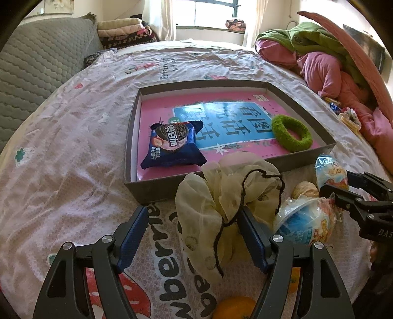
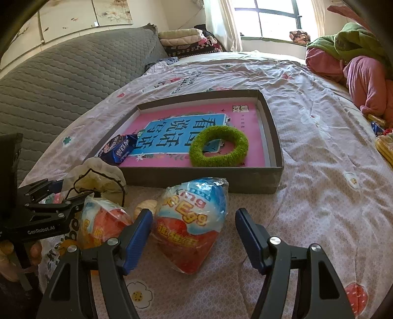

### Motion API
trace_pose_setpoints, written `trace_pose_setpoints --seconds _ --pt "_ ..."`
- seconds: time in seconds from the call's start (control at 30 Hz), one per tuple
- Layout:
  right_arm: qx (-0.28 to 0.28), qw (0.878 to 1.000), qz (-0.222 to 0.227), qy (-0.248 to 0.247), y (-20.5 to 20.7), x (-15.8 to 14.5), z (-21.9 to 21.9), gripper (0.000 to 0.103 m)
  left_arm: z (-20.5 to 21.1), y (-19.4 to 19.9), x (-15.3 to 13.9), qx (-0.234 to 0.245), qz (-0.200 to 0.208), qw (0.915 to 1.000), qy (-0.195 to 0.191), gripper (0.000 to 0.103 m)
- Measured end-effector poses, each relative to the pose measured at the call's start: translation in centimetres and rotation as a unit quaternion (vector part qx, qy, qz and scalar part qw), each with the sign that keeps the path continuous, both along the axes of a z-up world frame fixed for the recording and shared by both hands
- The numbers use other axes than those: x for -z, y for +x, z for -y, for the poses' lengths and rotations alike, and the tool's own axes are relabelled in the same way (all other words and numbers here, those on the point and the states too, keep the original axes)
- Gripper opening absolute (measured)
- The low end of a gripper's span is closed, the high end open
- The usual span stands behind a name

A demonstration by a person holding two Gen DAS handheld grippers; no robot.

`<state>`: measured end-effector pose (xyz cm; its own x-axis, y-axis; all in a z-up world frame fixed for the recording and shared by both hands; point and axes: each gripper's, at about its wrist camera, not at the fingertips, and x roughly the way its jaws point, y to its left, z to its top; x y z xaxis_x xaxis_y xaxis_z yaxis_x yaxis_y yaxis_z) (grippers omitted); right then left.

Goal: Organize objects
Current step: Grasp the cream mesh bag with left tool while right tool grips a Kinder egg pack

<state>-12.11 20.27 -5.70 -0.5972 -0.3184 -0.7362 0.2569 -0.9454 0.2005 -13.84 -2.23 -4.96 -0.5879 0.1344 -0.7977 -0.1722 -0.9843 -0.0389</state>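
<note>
On the bedsheet, the left gripper stands open around a cream mesh drawstring pouch before the shallow grey cardboard box. Rightward, the right gripper gapes around a plastic-wrapped surprise egg.

Grey quilted headboard, folded blankets by window, pink/green clothes pile.
</note>
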Motion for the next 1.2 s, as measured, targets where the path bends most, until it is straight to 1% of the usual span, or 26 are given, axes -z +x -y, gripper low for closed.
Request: trace_pose_setpoints --seconds 0.1,0.17,0.23,0.33,0.83,0.93,0.97,1.0,1.13,1.2 --pt "0.0 1.0 0.0 -0.008 -0.1 0.1 -0.2 0.069 0.1 -0.2 0.3 0.0 0.001 1.0 0.004 0.076" --pt "-0.003 1.0 -0.001 -0.01 0.0 0.1 -0.2 0.067 0.2 -0.4 0.5 0.0 0.003 1.0 0.009 0.076" --pt "-0.007 1.0 -0.004 -0.01 0.0 0.1 -0.1 0.062 0.2 -0.4 0.6 0.0 0.003 1.0 0.009 0.076" --pt "-0.016 1.0 -0.012 -0.001 0.2 0.0 0.2 0.058 0.2 -0.5 0.8 0.001 0.002 0.9999 0.01 0.076" --pt "-0.026 0.999 -0.033 0.015 0.5 -0.4 0.5 0.058 0.3 -0.6 1.4 0.008 0.004 0.9994 0.034 0.076" --pt "-0.025 0.999 -0.033 0.013 0.5 -0.5 0.4 0.058 0.4 -0.6 1.5 0.01 0.009 0.9989 0.046 0.071" --pt "-0.025 0.999 -0.033 0.013 0.4 -0.5 0.3 0.058 0.4 -0.6 1.6 0.01 0.01 0.9987 0.049 0.068" --pt "-0.025 0.999 -0.032 0.013 0.4 -0.5 0.3 0.058 0.4 -0.7 1.6 0.011 0.01 0.9986 0.051 0.062" --pt "-0.026 0.999 -0.025 0.007 0.2 -0.2 0.1 0.058 0.2 -0.6 1.8 0.017 0.014 0.9983 0.055 0.053" --pt "-0.026 0.999 -0.025 0.007 0.2 -0.2 0.1 0.058 0.1 -0.5 1.7 0.022 0.013 0.9981 0.056 0.045"
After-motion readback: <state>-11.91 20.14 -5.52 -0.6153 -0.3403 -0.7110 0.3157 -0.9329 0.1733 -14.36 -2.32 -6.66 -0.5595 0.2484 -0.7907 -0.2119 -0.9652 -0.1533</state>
